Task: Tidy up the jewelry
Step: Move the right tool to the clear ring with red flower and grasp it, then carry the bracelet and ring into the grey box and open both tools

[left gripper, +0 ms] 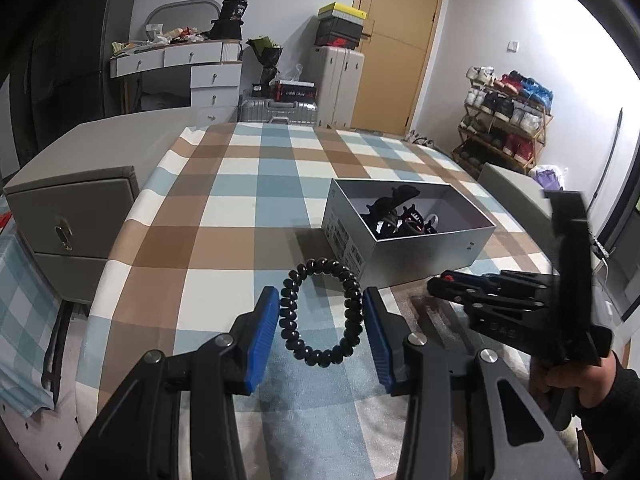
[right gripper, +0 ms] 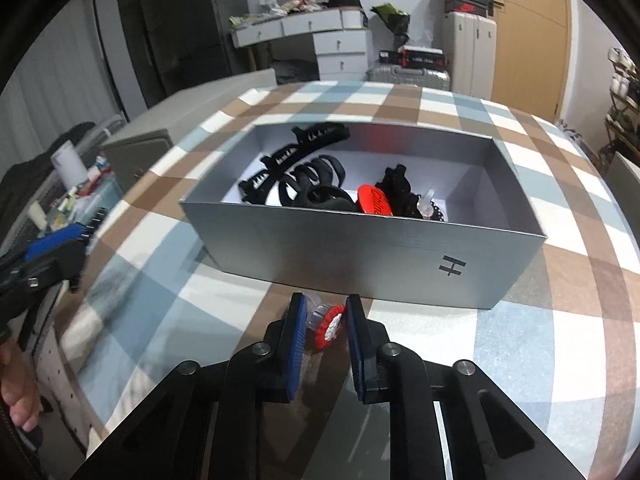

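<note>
The small clear clip with a red-and-white ribbed disc (right gripper: 326,322) sits pinched in the right tool (right gripper: 323,322), just before the open grey cardboard box (right gripper: 360,264) on the checked tabletop (right gripper: 520,340). Held off-centre (the clear plastic looks slick), it could twist free short of the box wall. The left tool (left gripper: 320,320) hugs a black coiled hair tie (left gripper: 322,312), whose springy loop may squirm out.

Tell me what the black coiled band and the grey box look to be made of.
Black coiled band: likely glossy plastic, a spiral cord; highlights glint on each smooth coil. Grey box: probably cardboard with a matte metallic-silver finish; thin straight walls, fine brushed lines, a printed mark on the front.
</note>
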`<state>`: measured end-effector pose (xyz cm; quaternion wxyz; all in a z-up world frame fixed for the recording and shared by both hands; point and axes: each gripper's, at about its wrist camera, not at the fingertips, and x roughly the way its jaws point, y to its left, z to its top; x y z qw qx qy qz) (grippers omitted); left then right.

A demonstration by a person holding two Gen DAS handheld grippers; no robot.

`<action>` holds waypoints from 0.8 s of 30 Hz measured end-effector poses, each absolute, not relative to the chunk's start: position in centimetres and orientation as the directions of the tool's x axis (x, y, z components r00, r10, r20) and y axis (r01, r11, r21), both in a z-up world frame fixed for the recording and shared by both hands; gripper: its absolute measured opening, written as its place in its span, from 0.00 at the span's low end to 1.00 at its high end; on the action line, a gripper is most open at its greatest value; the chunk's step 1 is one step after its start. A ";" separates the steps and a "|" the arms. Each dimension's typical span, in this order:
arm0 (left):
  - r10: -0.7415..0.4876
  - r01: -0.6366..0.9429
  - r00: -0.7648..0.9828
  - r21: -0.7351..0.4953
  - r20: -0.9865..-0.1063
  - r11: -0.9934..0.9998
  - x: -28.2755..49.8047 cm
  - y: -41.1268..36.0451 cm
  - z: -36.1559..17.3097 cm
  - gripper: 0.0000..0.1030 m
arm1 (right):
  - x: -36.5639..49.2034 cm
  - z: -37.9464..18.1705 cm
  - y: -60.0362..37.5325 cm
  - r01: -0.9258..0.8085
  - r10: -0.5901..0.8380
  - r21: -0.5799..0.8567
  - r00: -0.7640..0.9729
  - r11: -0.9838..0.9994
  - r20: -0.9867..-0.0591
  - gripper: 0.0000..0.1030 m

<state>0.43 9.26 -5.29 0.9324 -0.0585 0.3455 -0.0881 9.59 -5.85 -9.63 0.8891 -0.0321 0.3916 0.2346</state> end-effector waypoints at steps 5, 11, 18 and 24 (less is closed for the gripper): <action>-0.199 0.131 0.749 -0.152 -0.632 0.980 0.5 8.2 -4.6 0.36 | 8.4 -8.3 -7.3 -0.474 0.462 0.177 0.594 0.862 -0.659 0.18; -0.188 0.145 0.757 -0.120 -0.626 0.982 1.6 6.5 -3.6 0.36 | 7.2 -5.5 -9.8 -0.502 0.529 0.218 0.640 0.837 -0.558 0.18; -0.194 0.168 0.771 -0.100 -0.607 0.981 4.1 4.6 -2.3 0.36 | 7.0 -2.3 -12.1 -0.547 0.579 0.209 0.694 0.811 -0.428 0.18; -0.223 0.204 0.761 -0.102 -0.609 0.974 6.6 2.9 -2.1 0.36 | 8.7 -0.9 -12.9 -0.566 0.597 0.203 0.708 0.799 -0.377 0.18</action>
